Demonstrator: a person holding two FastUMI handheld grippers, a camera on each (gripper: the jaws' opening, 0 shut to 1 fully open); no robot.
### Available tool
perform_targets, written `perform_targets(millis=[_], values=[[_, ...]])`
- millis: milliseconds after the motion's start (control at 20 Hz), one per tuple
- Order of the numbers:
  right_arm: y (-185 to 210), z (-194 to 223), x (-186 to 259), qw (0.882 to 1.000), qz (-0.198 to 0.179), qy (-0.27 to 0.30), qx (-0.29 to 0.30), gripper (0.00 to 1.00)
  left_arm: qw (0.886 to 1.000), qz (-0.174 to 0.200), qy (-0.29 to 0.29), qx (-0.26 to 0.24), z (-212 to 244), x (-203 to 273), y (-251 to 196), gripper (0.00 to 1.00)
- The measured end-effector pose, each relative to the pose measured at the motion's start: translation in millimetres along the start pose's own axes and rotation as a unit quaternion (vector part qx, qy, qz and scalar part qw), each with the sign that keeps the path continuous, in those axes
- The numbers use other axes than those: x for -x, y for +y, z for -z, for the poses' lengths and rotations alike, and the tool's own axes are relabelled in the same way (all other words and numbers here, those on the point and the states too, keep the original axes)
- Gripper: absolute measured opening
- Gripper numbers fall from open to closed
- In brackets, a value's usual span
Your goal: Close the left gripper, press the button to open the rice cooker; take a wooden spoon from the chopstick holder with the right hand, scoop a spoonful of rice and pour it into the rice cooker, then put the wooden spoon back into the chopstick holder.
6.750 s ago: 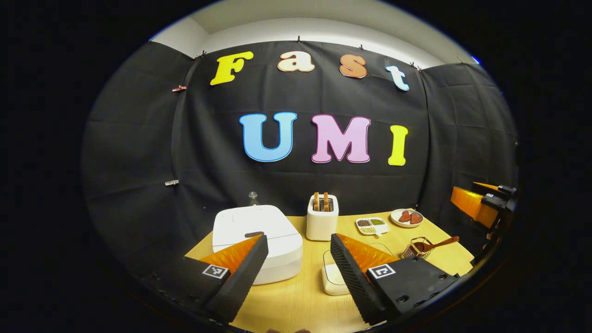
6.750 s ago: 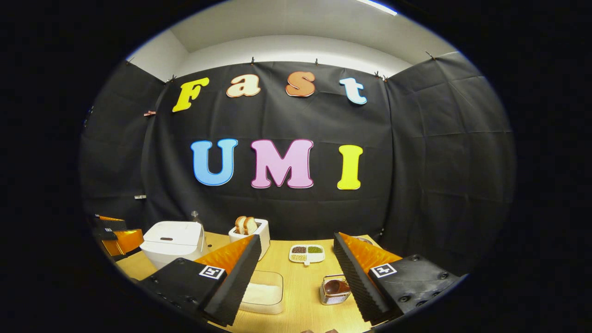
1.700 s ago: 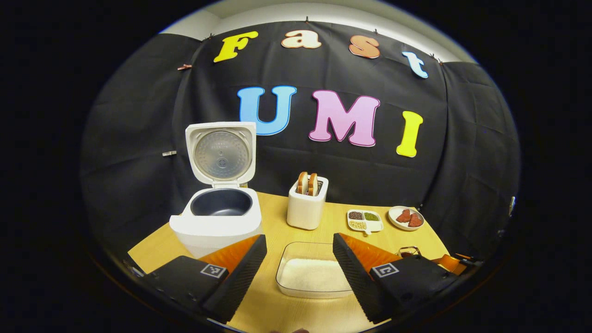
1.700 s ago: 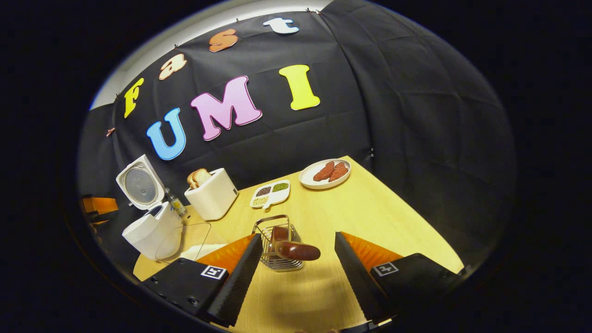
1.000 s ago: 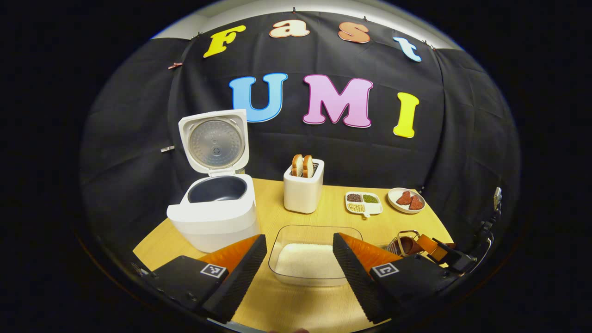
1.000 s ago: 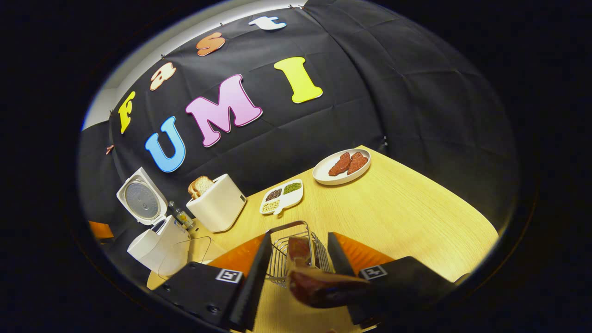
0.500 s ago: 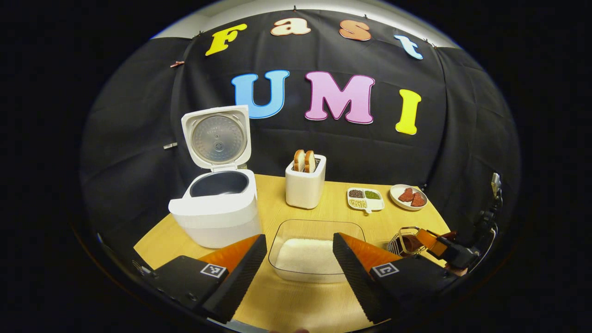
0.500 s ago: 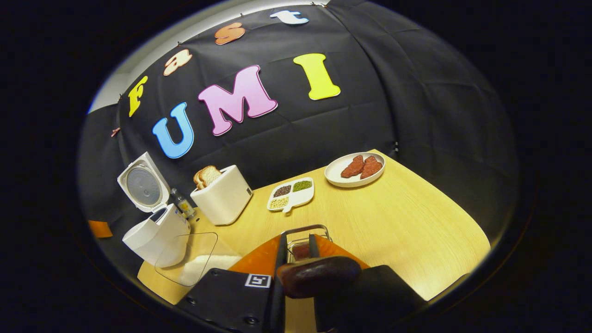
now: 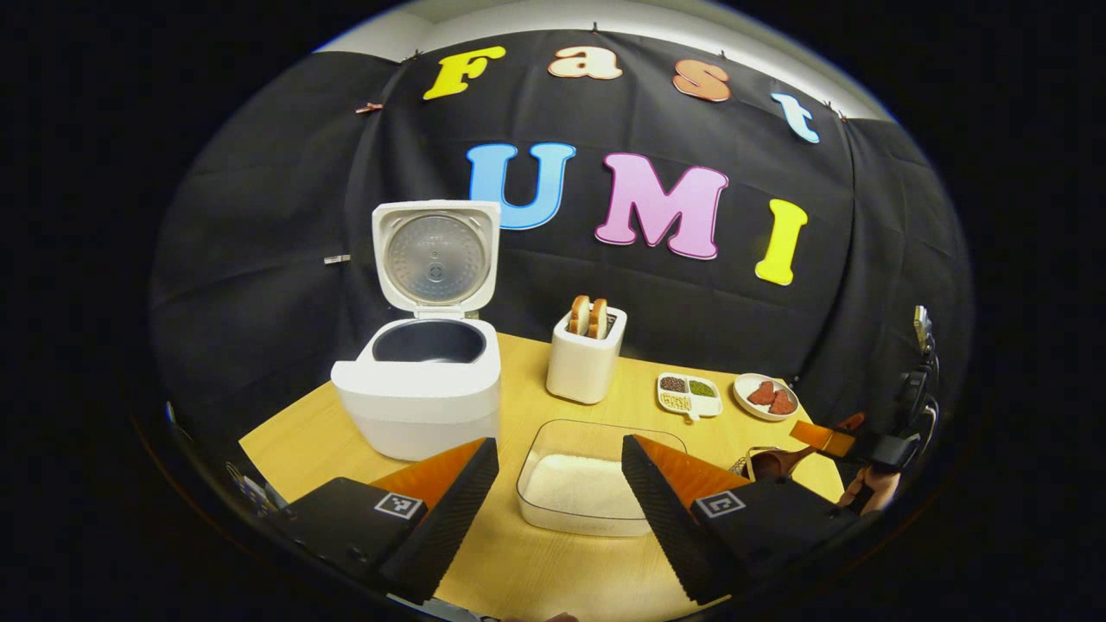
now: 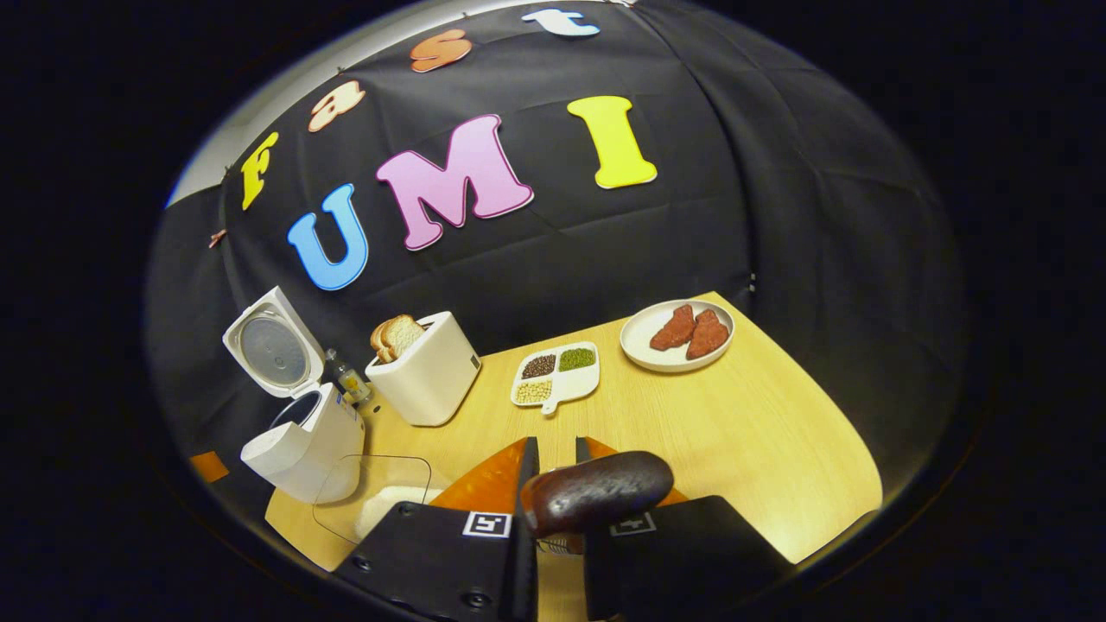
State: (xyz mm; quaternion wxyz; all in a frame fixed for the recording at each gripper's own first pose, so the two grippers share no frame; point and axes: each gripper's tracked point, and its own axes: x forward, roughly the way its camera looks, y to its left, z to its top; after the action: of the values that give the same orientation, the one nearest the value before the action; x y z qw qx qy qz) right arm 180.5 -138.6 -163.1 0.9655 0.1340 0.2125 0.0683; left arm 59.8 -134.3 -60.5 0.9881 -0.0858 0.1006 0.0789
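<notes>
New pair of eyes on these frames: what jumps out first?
The rice cooker at the table's left, its lid standing straight up and the dark pot bare. In the right gripper view, the wooden spoon looms close, its dark handle clamped in the right gripper. Between them a clear container of rice sits at the front of the table, ahead of the open left gripper.

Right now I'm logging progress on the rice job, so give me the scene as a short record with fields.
cooker: lid up, pot looks empty
left gripper: open, holds nothing, above the table near the rice tub
right gripper: shut on the spoon
spoon bowl: at the holder, seen from the left gripper view
rice: in the tub, none in the cooker yet
toaster: two bread slices in it
</notes>
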Motion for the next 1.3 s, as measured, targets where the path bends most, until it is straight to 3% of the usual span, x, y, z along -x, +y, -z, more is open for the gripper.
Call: perform_targets(millis=[300,350,500,800,850,950,1100,1250,1300], values=[[56,-49,26,0.999,-0.016,-0.031,0.038,0.20,0.999,-0.011,-0.012,0.033,-2,9,53,0.95],[69,-54,29,0.998,-0.020,-0.035,0.042,0.25,0.999,-0.010,-0.015,0.034,-2,11,63,0.95],[112,-54,32,0.998,-0.036,-0.036,0.045,0.25,0.999,-0.012,-0.016,0.031,3,14,94,0.95],[180,-19,12,0.997,-0.057,-0.015,0.043,0.25,0.999,0.000,0.002,0.051,22,23,141,0.96],[188,-13,7,0.997,-0.058,-0.011,0.042,0.20,0.999,0.002,0.005,0.051,25,22,146,0.98],[199,2,-7,0.997,-0.062,-0.006,0.048,0.25,0.999,0.009,0.011,0.047,30,18,155,0.96],[201,26,-28,0.997,-0.055,0.002,0.047,0.25,0.999,0.024,0.016,0.040,37,7,163,0.96],[190,53,-51,0.998,-0.023,0.012,0.053,0.25,0.998,0.035,0.030,0.041,53,-9,166,0.96],[188,59,-55,0.998,-0.012,0.010,0.058,0.20,0.998,0.040,0.033,0.048,54,-13,166,0.96]])
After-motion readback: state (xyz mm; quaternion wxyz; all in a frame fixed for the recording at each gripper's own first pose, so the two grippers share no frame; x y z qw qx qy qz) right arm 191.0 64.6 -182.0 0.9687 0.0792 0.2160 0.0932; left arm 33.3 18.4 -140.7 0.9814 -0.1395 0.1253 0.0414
